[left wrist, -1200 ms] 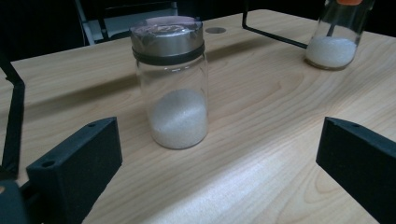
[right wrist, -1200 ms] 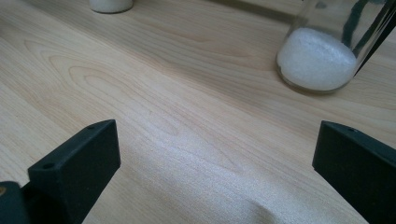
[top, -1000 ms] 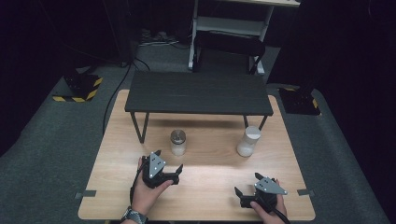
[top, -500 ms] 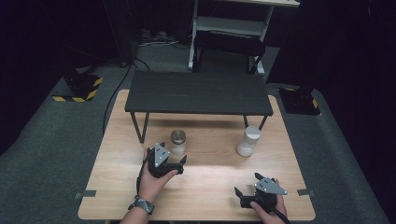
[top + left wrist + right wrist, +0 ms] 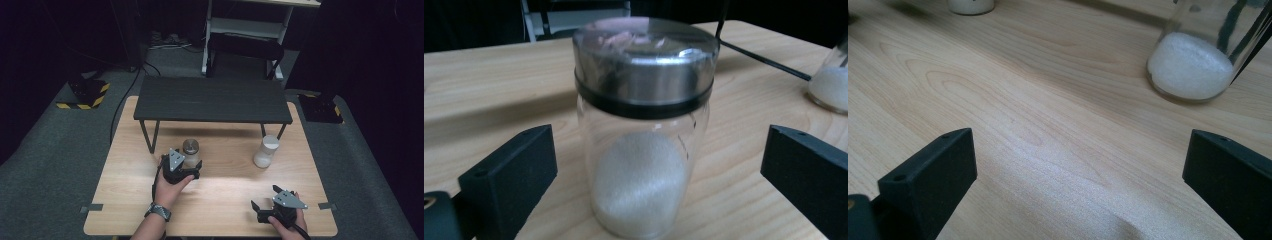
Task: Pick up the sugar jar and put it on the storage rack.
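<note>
Item one, my left tool [image 5: 187,172]: jaws wide apart, holding nothing, set either side of the metal-lidded glass jar [image 5: 644,125], clear gaps showing between each jaw and the glass in the left gripper view. The jar stands upright on the counter [image 5: 220,200], just in front of the black shelf [image 5: 212,99], with white granules [image 5: 640,187] in its lower part. Item two, my right tool [image 5: 265,210]: jaws equally wide, nothing between them, resting low near the counter's near right corner, well apart from the second jar [image 5: 266,151], which also holds white grains and stands by the shelf's right leg. Step in hand, as I judge it: closing the left tool on the first jar. To do it well I would centre the jar between the jaws, take it on the glass body below the black band [image 5: 644,102] rather than on the smooth lid, and close gently, since the round glass may slip or tip. I'd keep the jar upright when lifting.
</note>
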